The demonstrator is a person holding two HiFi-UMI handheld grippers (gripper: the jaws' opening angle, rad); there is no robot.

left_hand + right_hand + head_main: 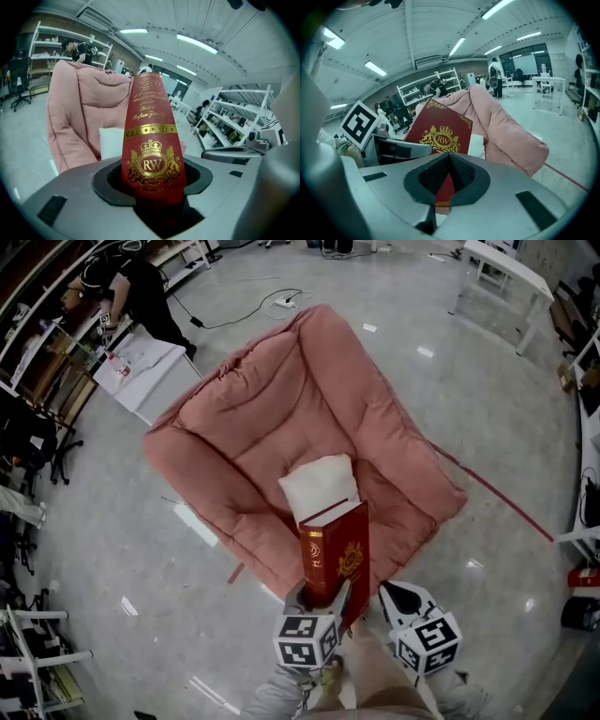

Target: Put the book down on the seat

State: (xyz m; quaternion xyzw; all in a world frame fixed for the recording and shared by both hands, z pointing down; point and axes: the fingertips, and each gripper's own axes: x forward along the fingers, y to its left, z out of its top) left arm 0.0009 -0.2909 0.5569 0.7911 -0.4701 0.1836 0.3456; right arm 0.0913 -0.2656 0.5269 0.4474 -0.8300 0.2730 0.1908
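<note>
**A:** What could go wrong from where you are?

**B:** I have the book (pixel 335 554) pinched by its lower end only, in my left gripper (pixel 322 599), and it stands tall above the jaws. I judge that top-heavy. If I tip it forward quickly it could pivot in the pads and slide out. It hangs in the air over the front edge of the seat (pixel 272 409), so a slip here might send it to the floor (pixel 141 549) instead of the cushion.

**A:** And the other claw?

**B:** My right gripper (pixel 401 599) sits just beside the book. Its jaws are pressed together with nothing between them, so it gives no support.

**A:** Anything in the landing zone?

**B:** A white pillow (pixel 319 484) lies on the seat straight ahead. If I set the book partly on it, the book may end up tilted and slide off. The padding also looks soft and sloped.

**A:** How does the book look?

**B:** It's a red hardcover with a textured cover, a gold crowned crest lettered RW and gold corner ornaments, and it's closed and held nearly upright
</note>
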